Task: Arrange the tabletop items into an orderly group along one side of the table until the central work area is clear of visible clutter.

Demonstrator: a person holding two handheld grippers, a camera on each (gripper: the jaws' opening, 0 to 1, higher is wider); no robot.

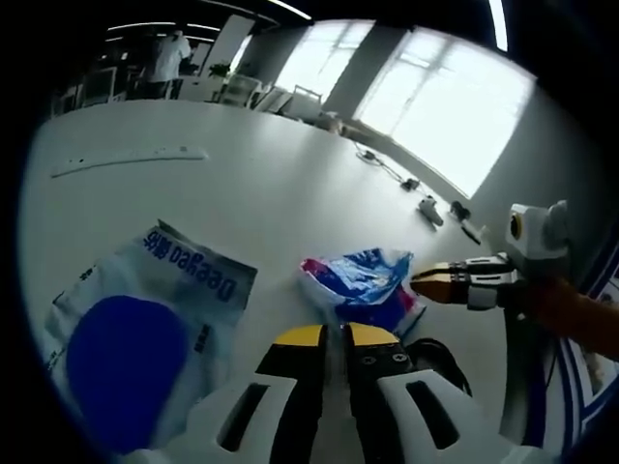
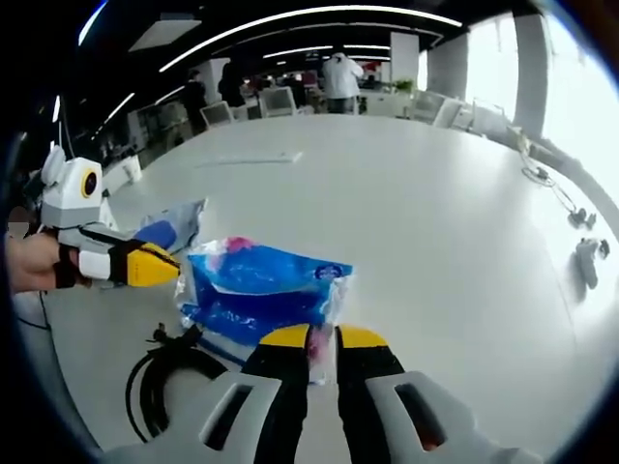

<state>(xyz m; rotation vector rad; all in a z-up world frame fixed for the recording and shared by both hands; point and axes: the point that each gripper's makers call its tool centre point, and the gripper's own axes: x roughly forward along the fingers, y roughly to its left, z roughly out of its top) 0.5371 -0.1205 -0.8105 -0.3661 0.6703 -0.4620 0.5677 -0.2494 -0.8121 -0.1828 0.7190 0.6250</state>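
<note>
A crumpled blue and white plastic packet lies on the white table. My right gripper is shut on the packet's near corner, which runs down between its yellow-tipped jaws. That right gripper reaches in from the right and touches the packet's edge. My left gripper is shut just short of the packet, nothing between its jaws. In the right gripper view the left gripper points at the packet's left edge. A large white bag with a blue disc lies flat beside it.
A coiled black cable lies near the table's edge by the grippers. A long white strip rests farther out. Small devices and cords sit by the windows. A person stands beyond the table.
</note>
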